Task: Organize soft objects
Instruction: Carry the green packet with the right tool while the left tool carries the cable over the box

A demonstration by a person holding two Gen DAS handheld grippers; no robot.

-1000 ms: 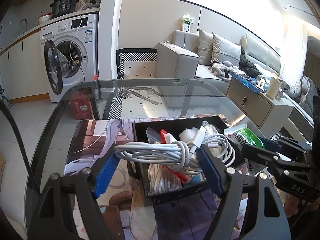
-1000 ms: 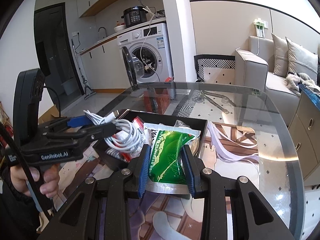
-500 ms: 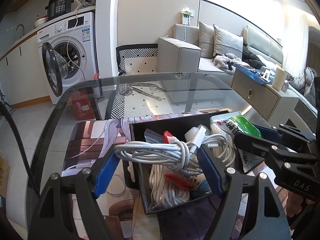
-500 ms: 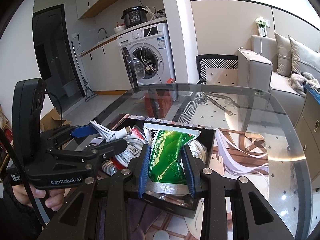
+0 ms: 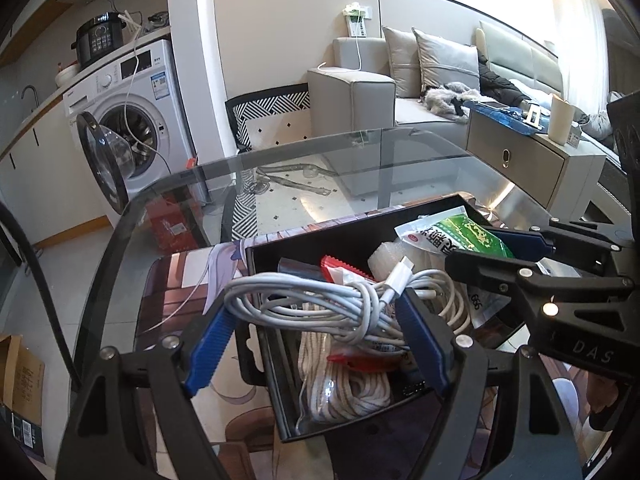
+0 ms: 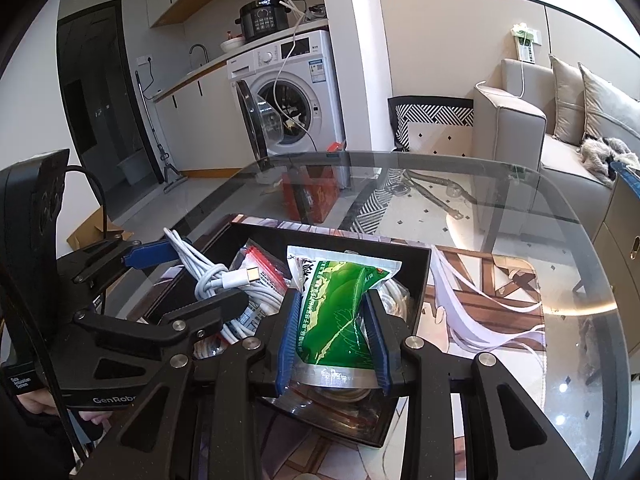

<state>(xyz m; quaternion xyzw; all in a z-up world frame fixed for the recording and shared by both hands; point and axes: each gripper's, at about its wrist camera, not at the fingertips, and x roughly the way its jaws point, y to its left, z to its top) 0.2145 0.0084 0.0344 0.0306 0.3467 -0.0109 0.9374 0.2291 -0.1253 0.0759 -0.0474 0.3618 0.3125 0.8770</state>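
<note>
My left gripper (image 5: 314, 312) is shut on a bundle of white charging cables (image 5: 304, 292), stretched between its blue pads just above the near left part of a black open box (image 5: 352, 236). In the right wrist view my right gripper (image 6: 332, 300) is shut on a green and white pouch (image 6: 340, 320), held upright over the black box (image 6: 340, 236). That pouch (image 5: 460, 236) shows at the box's right side in the left wrist view. A coil of white rope in a clear bag (image 5: 340, 380) and red-edged packets (image 5: 340, 270) lie inside the box. The left gripper (image 6: 200, 276) with its cable bundle (image 6: 224, 280) appears at left.
The box sits on a printed mat (image 6: 480, 304) on a round glass table (image 6: 580, 240). Beyond the table stand a washing machine (image 5: 132, 120) with its door open, a grey sofa (image 5: 360, 92) and a low cabinet (image 5: 520, 156). A cardboard box (image 5: 20, 380) is on the floor at left.
Both grippers have moved forward and down over the black box with their loads. The green pouch now hangs inside the box's outline, and the cable bundle is lower over it.
</note>
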